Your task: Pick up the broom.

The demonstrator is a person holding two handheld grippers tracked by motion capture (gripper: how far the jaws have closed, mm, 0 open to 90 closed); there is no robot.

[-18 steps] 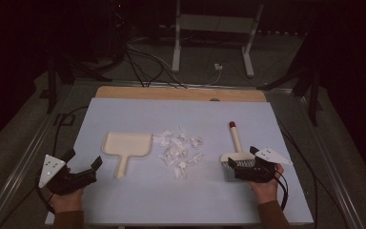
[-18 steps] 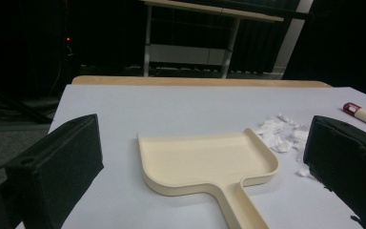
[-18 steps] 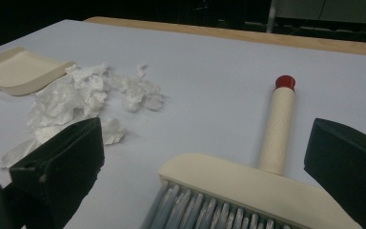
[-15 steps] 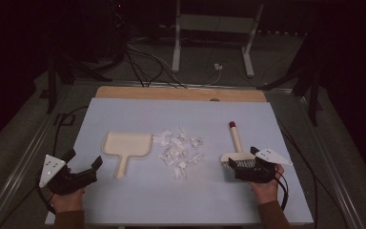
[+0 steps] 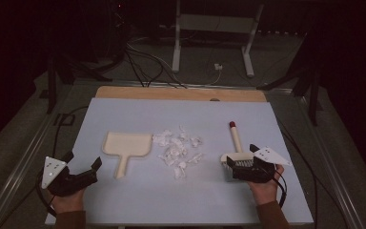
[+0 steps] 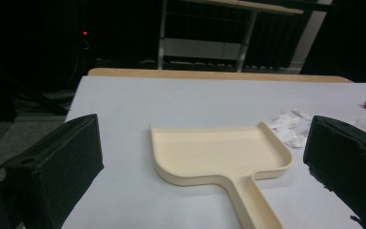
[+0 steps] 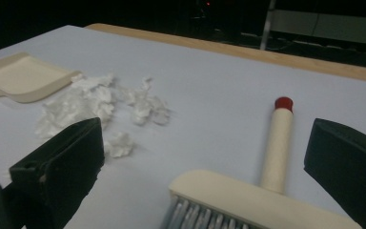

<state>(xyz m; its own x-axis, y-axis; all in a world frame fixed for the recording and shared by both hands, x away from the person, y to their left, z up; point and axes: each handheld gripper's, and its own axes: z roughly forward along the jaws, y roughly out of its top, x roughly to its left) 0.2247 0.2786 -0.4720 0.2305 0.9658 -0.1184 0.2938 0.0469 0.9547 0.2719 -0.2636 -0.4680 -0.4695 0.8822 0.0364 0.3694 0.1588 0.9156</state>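
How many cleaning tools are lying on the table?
2. The cream dustpan lies left of the heap of paper scraps, and the brush with the red-tipped handle lies right of it, just ahead of the right tongs.

Cream dustpan [image 5: 126,145], white paper scraps [image 5: 177,150]

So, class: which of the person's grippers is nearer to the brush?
The right. The right gripper sits at the brush head, jaws open either side of it. The left gripper is far across the table, open, facing the dustpan.
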